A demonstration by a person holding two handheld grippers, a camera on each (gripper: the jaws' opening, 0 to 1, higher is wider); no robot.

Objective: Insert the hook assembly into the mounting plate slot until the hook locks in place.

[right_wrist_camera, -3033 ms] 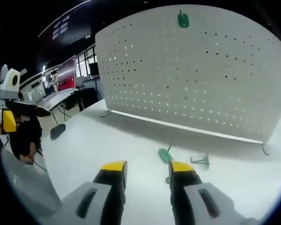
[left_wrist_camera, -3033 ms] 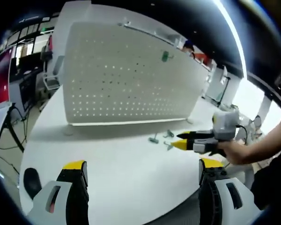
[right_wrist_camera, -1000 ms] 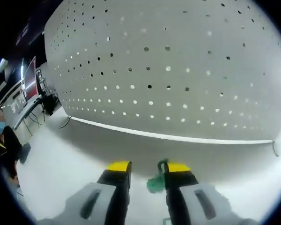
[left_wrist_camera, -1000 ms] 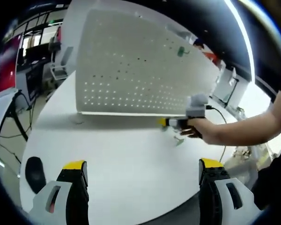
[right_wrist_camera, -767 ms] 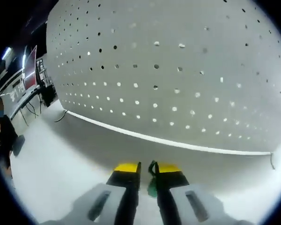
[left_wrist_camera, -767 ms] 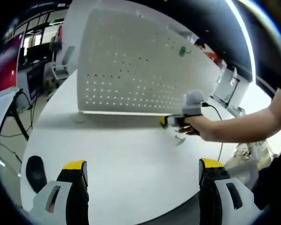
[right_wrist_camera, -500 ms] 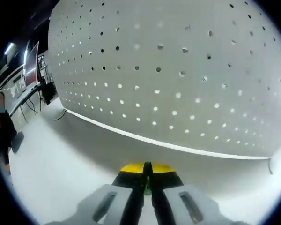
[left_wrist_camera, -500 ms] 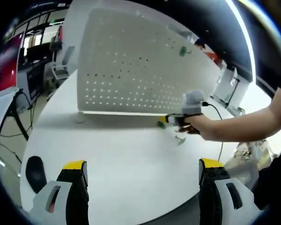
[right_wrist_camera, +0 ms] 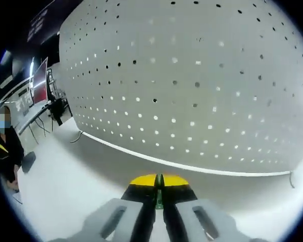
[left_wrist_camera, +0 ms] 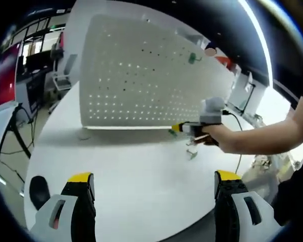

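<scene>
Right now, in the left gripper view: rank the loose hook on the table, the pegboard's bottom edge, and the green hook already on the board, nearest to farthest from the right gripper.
1. loose hook, on the table just below the right gripper.
2. pegboard bottom edge, behind it.
3. green hook, high on the board.

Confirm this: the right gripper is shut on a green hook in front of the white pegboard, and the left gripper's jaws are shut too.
Not quite. The left gripper has its jaws wide apart and holds nothing, as the left gripper view shows. The rest stands: the right gripper is shut on the green hook before the white pegboard.
</scene>
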